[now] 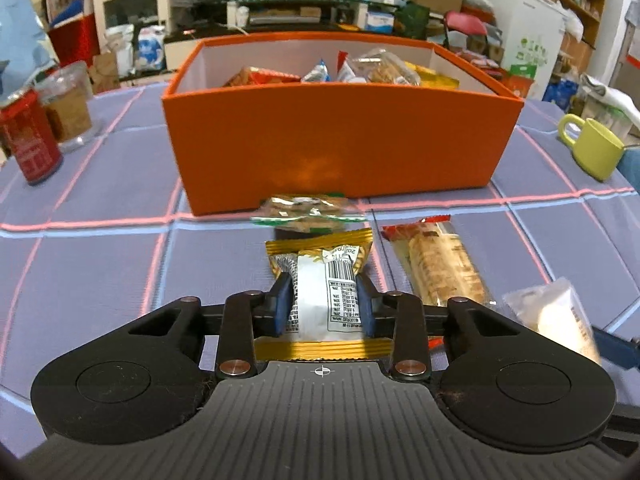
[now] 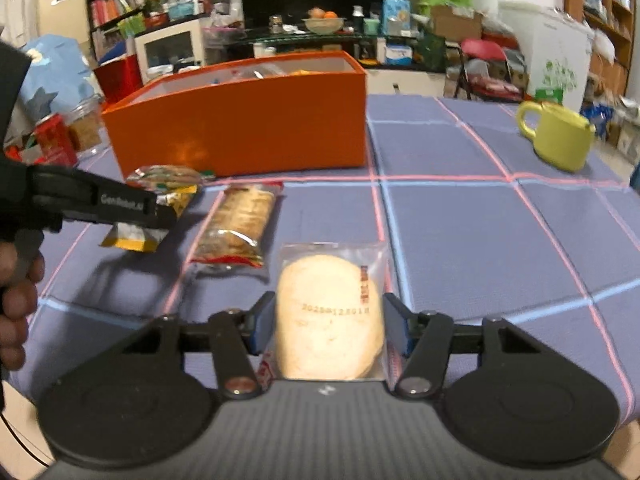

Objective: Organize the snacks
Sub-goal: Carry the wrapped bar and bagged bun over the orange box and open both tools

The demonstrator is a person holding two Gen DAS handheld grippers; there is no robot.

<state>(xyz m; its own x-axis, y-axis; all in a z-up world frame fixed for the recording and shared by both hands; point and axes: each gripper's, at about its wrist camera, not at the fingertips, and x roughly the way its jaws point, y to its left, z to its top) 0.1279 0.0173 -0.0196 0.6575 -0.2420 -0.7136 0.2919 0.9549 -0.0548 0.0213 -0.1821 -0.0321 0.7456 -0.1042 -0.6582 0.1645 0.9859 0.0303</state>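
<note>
My left gripper is shut on a gold and silver snack packet and holds it just above the cloth, in front of the orange box. The box holds several snacks. A green-edged packet lies against the box front. A long cracker pack lies to the right. My right gripper is open around a clear bag with a round white cake, fingers close on both sides. The left gripper also shows in the right wrist view.
A red can and a clear jar stand at the left of the checked blue cloth. A yellow-green mug stands at the right. A cluttered room lies beyond the table.
</note>
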